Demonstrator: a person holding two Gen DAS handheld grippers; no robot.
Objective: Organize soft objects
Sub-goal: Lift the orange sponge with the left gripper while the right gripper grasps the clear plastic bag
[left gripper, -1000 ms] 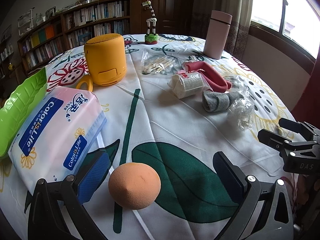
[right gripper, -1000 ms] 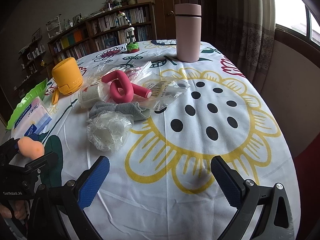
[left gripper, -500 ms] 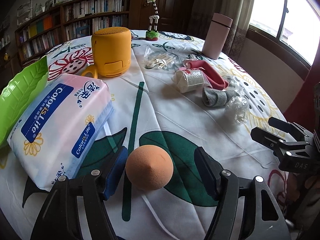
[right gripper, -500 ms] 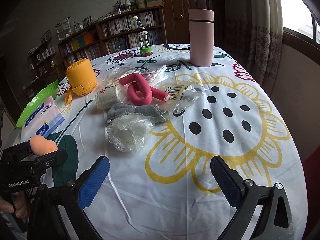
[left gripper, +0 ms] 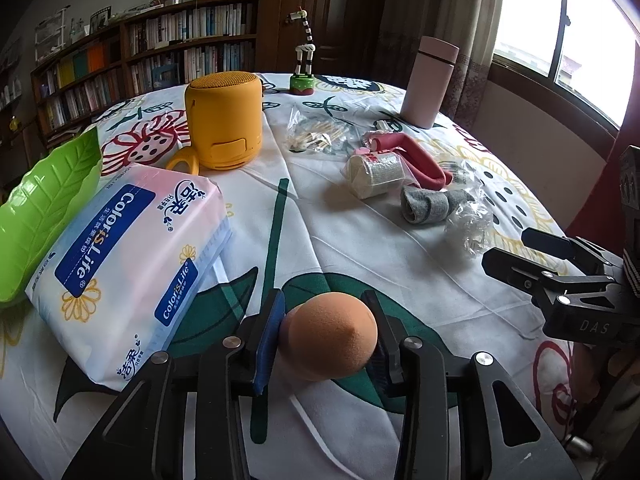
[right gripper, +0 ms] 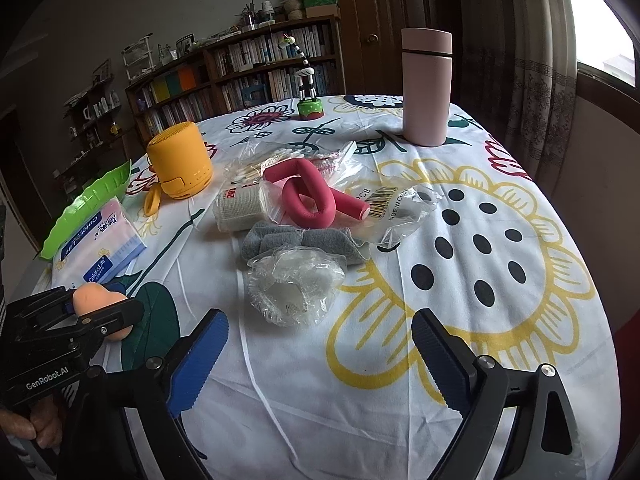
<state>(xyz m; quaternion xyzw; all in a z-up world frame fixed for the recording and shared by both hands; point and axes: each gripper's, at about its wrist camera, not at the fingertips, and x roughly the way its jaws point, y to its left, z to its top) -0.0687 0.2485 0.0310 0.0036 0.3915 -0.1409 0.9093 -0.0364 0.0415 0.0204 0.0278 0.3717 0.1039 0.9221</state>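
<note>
My left gripper is shut on an orange egg-shaped sponge, squeezed between its blue pads and held just above the tablecloth. From the right wrist view the same sponge shows in the left gripper at the far left. A pack of tissues lies left of it, against a green leaf-shaped tray. My right gripper stands open near the table's front edge, nothing between its pads. Ahead of it lie a crumpled clear plastic cap, a grey cloth, a pink foam roller and a bandage roll.
A yellow speaker stands at the back left, a pink flask at the back right, a toy giraffe behind. A bag of cotton swabs lies mid-table. The right gripper shows at the right in the left wrist view.
My left gripper has shut on the orange sponge and lifted it slightly off the cloth. The right gripper stayed open and moved in a little toward the plastic cap.
</note>
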